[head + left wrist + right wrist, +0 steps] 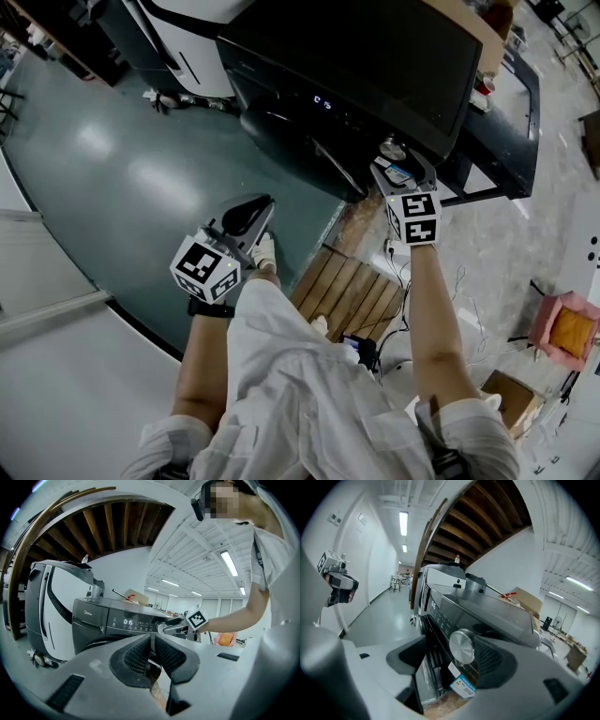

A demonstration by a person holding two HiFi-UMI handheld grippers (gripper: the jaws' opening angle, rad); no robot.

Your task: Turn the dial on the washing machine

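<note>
The round brushed-silver dial stood out from the front control panel of the dark grey front-loading washing machine, to the right of its lit display. The right claw was released, its jaws spread either side of the dial, the bare forearm stretched forward. The left claw hung low, clenched on nothing. The panel read "Midea" and the display "0:15". The print on a white-and-blue sticker below the dial was illegible.
</note>
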